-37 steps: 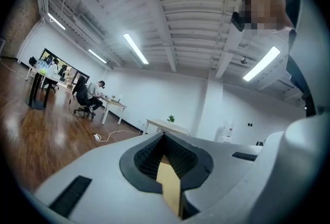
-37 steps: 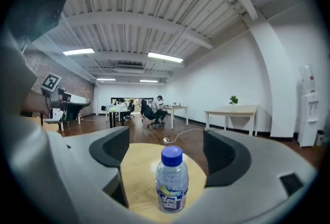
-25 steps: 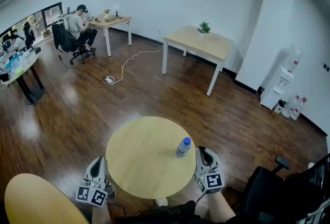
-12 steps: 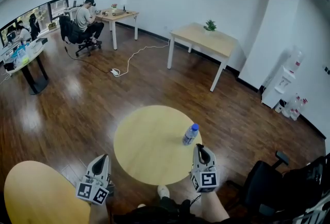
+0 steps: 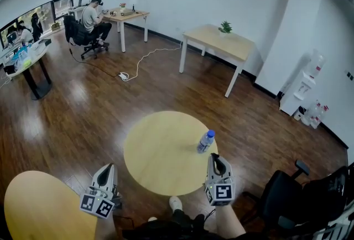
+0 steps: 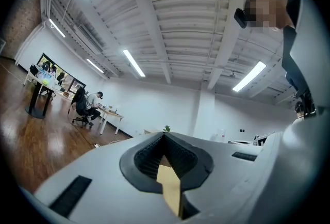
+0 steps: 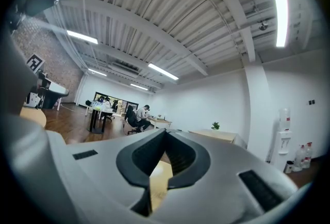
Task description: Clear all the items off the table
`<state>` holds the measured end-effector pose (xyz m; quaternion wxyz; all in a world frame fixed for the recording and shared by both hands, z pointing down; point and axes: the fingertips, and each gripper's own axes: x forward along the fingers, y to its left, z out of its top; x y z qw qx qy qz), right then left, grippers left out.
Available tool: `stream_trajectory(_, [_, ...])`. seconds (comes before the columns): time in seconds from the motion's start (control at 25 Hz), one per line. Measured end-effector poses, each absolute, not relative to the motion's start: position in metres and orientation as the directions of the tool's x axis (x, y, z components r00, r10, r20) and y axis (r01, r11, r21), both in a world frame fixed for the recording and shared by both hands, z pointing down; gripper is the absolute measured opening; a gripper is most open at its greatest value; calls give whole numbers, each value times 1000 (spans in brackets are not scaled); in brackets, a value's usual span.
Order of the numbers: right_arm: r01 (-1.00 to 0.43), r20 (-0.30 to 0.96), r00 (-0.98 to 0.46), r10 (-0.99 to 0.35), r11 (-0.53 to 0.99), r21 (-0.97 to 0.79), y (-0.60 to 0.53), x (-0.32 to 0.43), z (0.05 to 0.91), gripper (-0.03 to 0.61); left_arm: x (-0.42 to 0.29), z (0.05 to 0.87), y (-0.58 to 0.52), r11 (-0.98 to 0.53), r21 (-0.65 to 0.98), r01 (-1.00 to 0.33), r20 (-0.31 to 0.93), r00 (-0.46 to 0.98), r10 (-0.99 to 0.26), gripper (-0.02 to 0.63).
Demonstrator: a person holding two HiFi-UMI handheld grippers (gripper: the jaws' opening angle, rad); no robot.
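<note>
The round worktop (image 5: 160, 150) lies in front of me. My left gripper (image 5: 107, 169) and right gripper (image 5: 214, 159) hang by its near edge, both with fingers clenched on nothing. The bottle (image 5: 205, 141) stands near the worktop's right edge, just beyond my right gripper.

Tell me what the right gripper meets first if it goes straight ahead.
Probably the water bottle on the round table, just ahead of the right gripper; depth is unclear.

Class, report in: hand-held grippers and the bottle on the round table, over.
Left hand-held gripper shut, empty. Right hand-held gripper same. Bottle stands just beyond it, unobstructed.
</note>
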<state>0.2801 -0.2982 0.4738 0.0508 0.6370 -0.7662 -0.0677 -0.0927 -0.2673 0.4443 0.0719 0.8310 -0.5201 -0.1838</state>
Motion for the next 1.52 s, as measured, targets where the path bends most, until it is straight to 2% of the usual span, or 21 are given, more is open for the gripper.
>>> stream_trajectory(0.4, [-949, 4, -257, -966, 254, 188, -311, 244, 470, 3, -129, 446, -250, -405, 316, -858, -231, 345, -910, 0])
stream_trajectory(0.6, [-904, -23, -397, -917, 387, 180, -329, 195, 459, 3, -163, 442, -223, -307, 294, -905, -230, 245, -942, 0])
stream_trajectory(0.72, [-851, -11, -504, -864, 494, 179, -344, 154, 461, 3, -190, 439, -196, -197, 295, -935, -240, 126, -962, 0])
stream_trajectory(0.88, [-742, -26, -660, -751, 646, 178, -358, 85, 447, 4, -223, 428, -156, -38, 349, -937, -278, -64, -958, 0])
stream_trajectory(1.12, [-547, -55, -836, -545, 824, 150, -353, 1, 437, 3, -233, 415, -84, 171, 312, -935, -282, -263, -923, 0])
stream_trajectory(1.36, [-286, -37, -958, -284, 951, 116, -314, -92, 453, 4, -243, 422, 36, 488, 350, -800, -255, -583, -771, 0])
stream_trajectory(1.52, [-122, -35, -992, -120, 990, 74, -274, -131, 459, 4, -225, 422, 95, 621, 348, -703, -234, -706, -668, 0])
